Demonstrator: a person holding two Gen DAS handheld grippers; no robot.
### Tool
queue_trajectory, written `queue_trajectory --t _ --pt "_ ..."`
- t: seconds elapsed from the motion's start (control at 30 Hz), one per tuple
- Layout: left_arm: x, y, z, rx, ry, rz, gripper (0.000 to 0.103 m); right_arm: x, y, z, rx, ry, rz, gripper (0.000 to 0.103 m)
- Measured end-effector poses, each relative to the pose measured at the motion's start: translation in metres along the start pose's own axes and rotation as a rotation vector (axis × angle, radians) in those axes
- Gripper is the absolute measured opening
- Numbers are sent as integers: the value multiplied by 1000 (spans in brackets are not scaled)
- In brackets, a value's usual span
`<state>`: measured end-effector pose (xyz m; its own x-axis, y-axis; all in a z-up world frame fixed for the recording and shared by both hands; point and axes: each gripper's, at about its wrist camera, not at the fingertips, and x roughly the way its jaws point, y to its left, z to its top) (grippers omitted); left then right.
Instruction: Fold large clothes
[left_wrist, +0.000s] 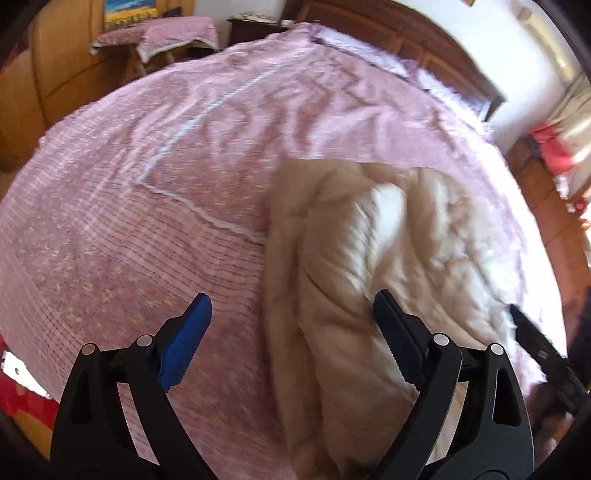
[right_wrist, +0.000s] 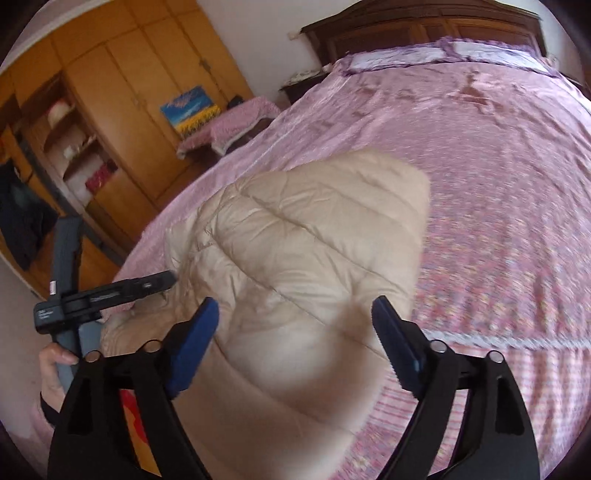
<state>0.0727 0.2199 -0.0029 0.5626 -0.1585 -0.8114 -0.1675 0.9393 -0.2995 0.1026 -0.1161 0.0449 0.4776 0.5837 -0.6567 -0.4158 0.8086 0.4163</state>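
A beige quilted jacket (left_wrist: 369, 266) lies bunched on the pink bedspread (left_wrist: 147, 221), near the bed's lower edge. My left gripper (left_wrist: 291, 306) hangs open just above it; its right finger is over the jacket's folds and its left finger over bare bedspread. In the right wrist view the jacket (right_wrist: 295, 240) spreads in a rounded heap, and my right gripper (right_wrist: 295, 306) stands open above its near part, pads not touching the fabric. A finger (right_wrist: 147, 284) of the left gripper reaches the jacket's left edge, with a hand (right_wrist: 55, 365) on its handle.
A dark wooden headboard (right_wrist: 424, 33) and pillows close off the far end of the bed. A wooden wardrobe (right_wrist: 110, 92) with open shelves stands at the left. A stool under a pink cloth (right_wrist: 229, 125) and a painting (right_wrist: 188, 110) sit beside the bed. Red fabric (left_wrist: 554, 147) lies at the right.
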Motion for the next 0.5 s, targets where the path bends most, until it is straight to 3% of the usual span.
queue_trajectory --t 0.1,0.17,0.33,0.5 --pt "-3 -13 -3 6 37 -113 89 -8 -23 -6 95 20 26 86" --pt "3 -23 -6 13 68 -140 89 -7 -35 -11 153 44 45 86" --pt "21 -34 -14 39 84 -31 94 5 -48 -22 234 91 104 87" --pt "31 -19 -21 -36 134 -81 96 19 -57 -24 301 138 199 87"
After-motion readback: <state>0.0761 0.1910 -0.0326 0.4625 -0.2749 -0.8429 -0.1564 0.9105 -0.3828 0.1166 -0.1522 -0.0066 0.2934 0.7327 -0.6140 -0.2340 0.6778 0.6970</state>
